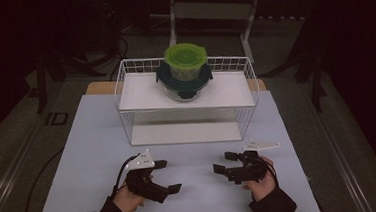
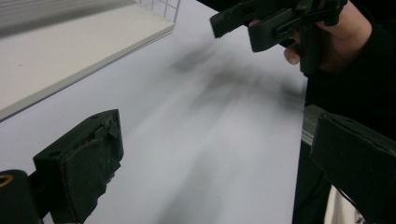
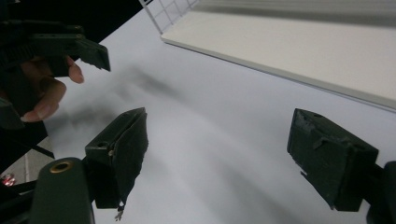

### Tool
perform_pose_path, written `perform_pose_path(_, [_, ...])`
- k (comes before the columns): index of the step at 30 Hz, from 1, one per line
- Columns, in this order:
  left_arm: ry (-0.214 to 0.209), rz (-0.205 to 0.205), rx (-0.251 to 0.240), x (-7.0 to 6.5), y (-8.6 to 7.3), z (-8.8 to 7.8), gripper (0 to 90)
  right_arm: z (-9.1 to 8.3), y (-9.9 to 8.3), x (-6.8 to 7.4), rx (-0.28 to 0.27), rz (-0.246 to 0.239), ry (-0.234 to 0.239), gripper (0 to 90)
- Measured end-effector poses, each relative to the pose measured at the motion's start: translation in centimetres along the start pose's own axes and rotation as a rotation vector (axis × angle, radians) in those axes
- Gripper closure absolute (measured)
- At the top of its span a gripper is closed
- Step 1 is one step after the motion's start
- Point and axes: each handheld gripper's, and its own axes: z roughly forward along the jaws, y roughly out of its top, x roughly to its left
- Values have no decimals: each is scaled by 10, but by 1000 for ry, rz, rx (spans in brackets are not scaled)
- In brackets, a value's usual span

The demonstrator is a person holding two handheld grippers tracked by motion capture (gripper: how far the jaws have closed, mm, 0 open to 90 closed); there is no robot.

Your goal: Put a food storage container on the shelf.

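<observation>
A person holds two black grippers low over the near end of a pale blue table [image 1: 79, 158], both with jaws spread wide and nothing between them, while the things nearest to hand, a stack of two lidded containers, sit well beyond on the upper shelf of a white wire rack [image 1: 124, 85]. The left gripper [image 1: 168, 176] hangs near the rack's front left, its grey three-cornered plate on top; the right gripper [image 1: 226, 162] hangs near the rack's front right, and the two point inward at each other rather than at the rack. In the left gripper view the left gripper [image 2: 215, 154] looks across bare tabletop toward the other hand, the rack's lower shelf board [image 2: 70, 51] running along the upper left; in the right gripper view the right gripper [image 3: 217, 158] sees the same board at upper right. The stack stands at the middle of the rack's top shelf: a green-lidded container [image 1: 186, 60] resting upright on a wider dark-teal-lidded glass bowl [image 1: 184, 82]. It lies straight ahead and above jaw level, about midway between the two hands, so neither arm looks clearly nearer. Both containers are round, so no long axis favours one approach. A reach would likely call for either gripper to turn forward, rise above the rack's wire rim and close across the green lid's edge.
</observation>
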Motion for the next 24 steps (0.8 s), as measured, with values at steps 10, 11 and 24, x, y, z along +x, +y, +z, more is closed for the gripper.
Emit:
perform_pose_path(10, [11, -8, 21, 3, -12, 4, 22, -7, -9, -18, -30, 30, -25, 199])
perform_pose_path(11, [14, -7, 24, 3, -12, 4, 22, -6, -10, -21, -25, 30, -34, 200])
perform_pose_path(24, [28, 1, 21, 2, -20, 3, 22, -2, -15, -28, 8, 25, -55, 201])
